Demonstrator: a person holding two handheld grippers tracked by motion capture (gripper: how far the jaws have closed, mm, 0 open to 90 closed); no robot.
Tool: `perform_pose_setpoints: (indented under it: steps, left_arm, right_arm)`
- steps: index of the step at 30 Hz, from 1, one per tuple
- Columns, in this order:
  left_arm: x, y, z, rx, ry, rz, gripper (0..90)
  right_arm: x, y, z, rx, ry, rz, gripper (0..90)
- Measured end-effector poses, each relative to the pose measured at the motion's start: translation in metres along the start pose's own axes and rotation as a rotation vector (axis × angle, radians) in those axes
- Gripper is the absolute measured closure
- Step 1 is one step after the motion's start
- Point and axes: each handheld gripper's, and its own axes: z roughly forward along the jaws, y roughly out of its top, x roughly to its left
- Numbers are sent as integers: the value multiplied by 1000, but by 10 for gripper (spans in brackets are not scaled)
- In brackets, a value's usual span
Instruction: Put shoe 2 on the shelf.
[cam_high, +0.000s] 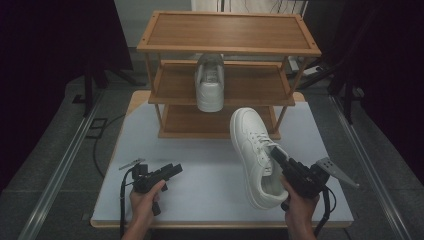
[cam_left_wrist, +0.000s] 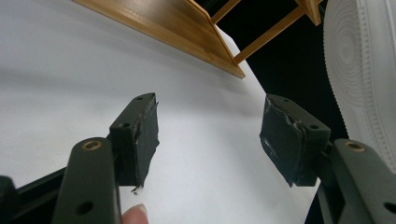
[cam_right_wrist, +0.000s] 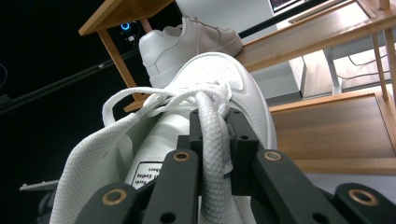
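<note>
Shoe (cam_high: 255, 150) clamped in right gripper (cam_high: 278, 159)

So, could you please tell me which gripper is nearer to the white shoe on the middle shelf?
Right. The right gripper, shut on another white sneaker, sits below-right of the shelved shoe; the left gripper lies farther off, low on the table.

one shoe (cam_high: 210, 82) on rack's (cam_high: 227, 47) middle shelf, other shoe (cam_high: 255, 155) before rack

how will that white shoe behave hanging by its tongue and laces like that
The shoe probably swings and tilts, since the right gripper pinches only soft tongue and laces. It looks fairly light. The grip may slip.
</note>
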Motion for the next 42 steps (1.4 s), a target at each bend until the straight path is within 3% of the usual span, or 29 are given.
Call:
perform_pose_setpoints:
  steps: [9,20,42]
  left_arm:
    - [0,0,-1,-7,-5,-10,365]
    - [0,0,-2,-6,-8,-10,365]
    - [1,1,-4,-13,-16,-22,366]
  right_arm:
    - [7,14,11,-47,7,25,828]
    - [15,40,27,-72,-1,16,829]
    - [13,90,82,-100,-84,9,829]
